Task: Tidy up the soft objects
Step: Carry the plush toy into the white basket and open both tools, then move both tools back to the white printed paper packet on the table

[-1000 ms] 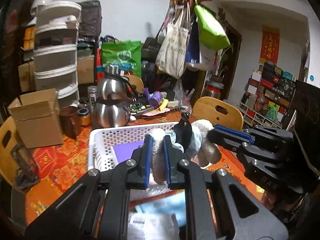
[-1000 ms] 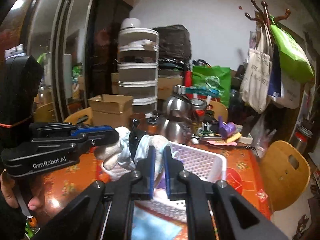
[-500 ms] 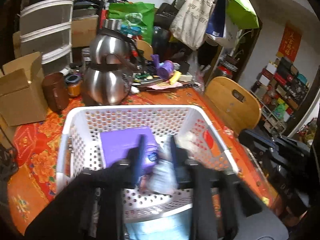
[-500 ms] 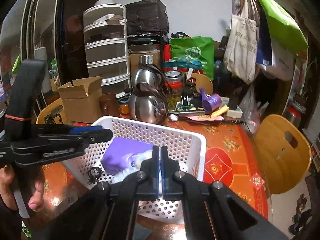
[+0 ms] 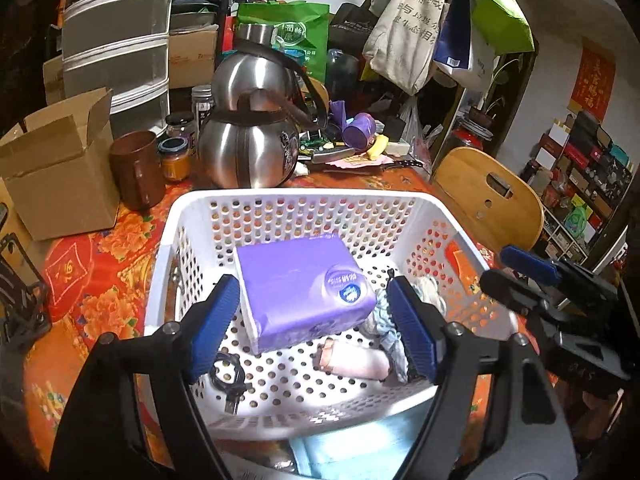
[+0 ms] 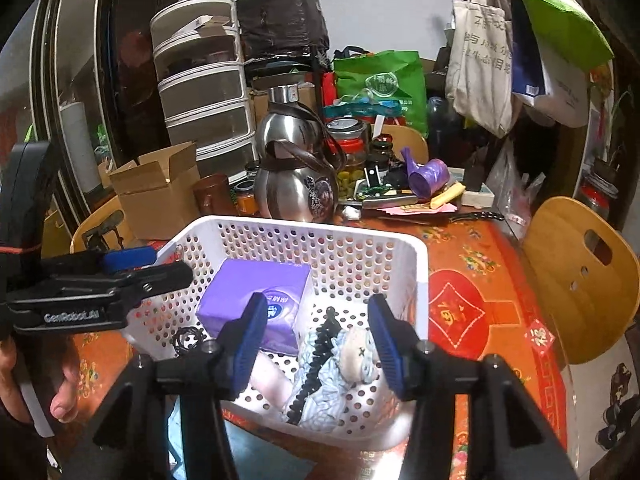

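A white perforated basket stands on the red flowered tablecloth. In it lie a purple tissue pack and a plush doll in a pale blue dress, at the near right corner. My left gripper hovers over the basket, its jaws opening; they straddle the tissue pack without touching it. My right gripper hangs above the doll with its jaws opening and no pad on it. Each gripper shows in the other's view, the right gripper and the left gripper, held by a hand.
Behind the basket stand two steel kettles, a brown mug, jars and an open cardboard box. A wooden chair is at the right. A small black clip lies in the basket. A blue cloth lies under its near edge.
Both grippers came down over the basket with the doll shut between them, then opened. The doll left the jaws and lies in the basket beside the tissue pack.
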Demonstrator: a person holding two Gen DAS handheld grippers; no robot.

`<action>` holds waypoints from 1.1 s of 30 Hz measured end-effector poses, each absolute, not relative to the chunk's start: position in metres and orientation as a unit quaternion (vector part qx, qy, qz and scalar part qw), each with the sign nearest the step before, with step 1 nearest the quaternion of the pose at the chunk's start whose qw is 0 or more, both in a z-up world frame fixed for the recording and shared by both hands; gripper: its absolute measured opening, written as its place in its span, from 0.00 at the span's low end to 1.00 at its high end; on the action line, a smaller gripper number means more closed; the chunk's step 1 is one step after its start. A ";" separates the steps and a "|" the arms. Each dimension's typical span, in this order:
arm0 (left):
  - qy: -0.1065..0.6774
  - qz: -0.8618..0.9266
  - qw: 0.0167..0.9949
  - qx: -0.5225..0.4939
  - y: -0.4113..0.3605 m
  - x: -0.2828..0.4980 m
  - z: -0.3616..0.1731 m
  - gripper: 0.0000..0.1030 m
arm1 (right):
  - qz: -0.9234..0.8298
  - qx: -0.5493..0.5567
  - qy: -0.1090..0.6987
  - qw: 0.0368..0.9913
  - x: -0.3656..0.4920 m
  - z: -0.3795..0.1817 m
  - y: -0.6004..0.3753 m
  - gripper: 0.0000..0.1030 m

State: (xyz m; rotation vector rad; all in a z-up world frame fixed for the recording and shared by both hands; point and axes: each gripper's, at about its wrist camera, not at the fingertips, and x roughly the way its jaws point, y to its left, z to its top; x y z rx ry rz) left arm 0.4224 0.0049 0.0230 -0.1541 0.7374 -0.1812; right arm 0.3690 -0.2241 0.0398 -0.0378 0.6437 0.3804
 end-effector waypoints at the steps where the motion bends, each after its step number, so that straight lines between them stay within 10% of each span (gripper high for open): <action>1: 0.358 -0.085 0.927 -0.073 0.007 0.418 0.023 0.73 | 0.183 -0.014 0.313 0.932 0.367 0.039 -0.226 0.50; 11: 0.327 -0.054 0.940 -0.080 0.060 0.283 -0.002 0.83 | 0.135 -0.020 0.287 0.948 0.266 0.000 -0.227 0.76; 33: 0.376 -0.053 0.922 -0.073 0.077 0.212 -0.111 0.83 | 0.223 0.023 0.324 0.919 0.147 -0.073 -0.171 0.68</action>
